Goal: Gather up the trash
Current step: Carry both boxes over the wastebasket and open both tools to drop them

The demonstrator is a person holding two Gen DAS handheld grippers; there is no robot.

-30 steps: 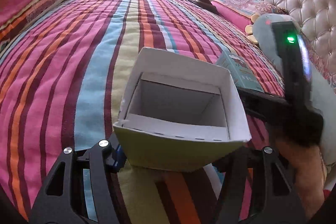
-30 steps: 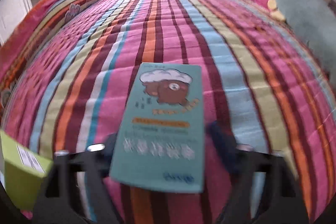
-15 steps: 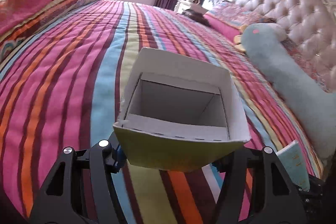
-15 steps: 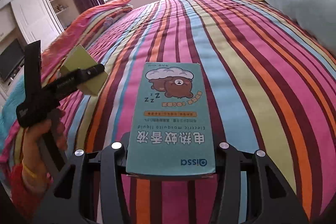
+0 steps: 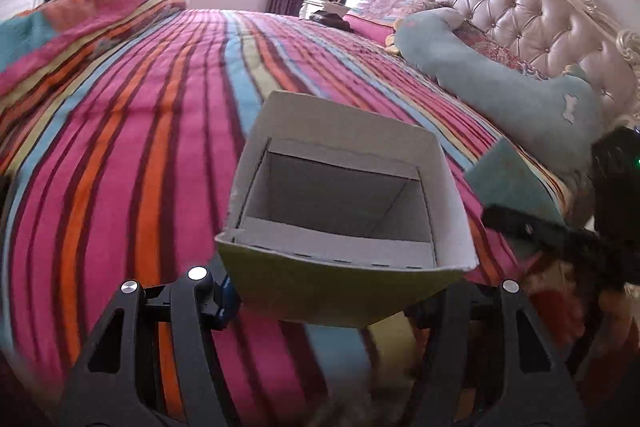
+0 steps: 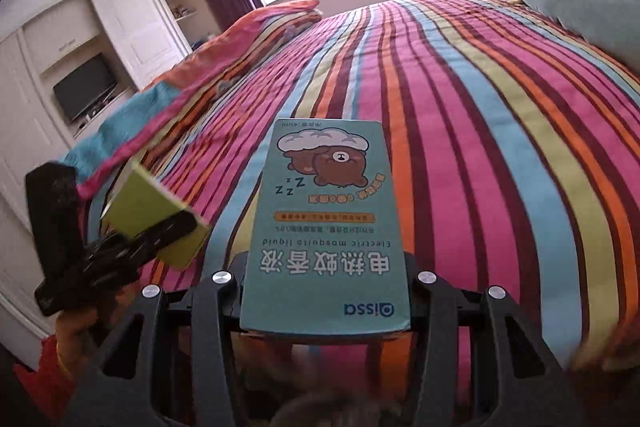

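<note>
Above the striped bed (image 5: 160,131), the left gripper (image 5: 336,291) has its fingers closed on an open green box (image 5: 340,223), held clear of the cover with its white inside showing. Beside it, the right gripper (image 6: 324,291) has its fingers clamped on a flat teal box (image 6: 326,227), also off the bed.

Your right wrist view shows one legible item: the teal carton (image 6: 326,227), printed upside down to the camera. At its 6 o'clock edge reads the brand "Qissa"; above it, large Chinese characters "电热蚊香液", then "Electric mosquito liquid". "ZZZ" sits beside a bear drawing. Small print at the 12 o'clock edge is too fine to read. The green box (image 5: 336,223) shows no readable text.
</note>
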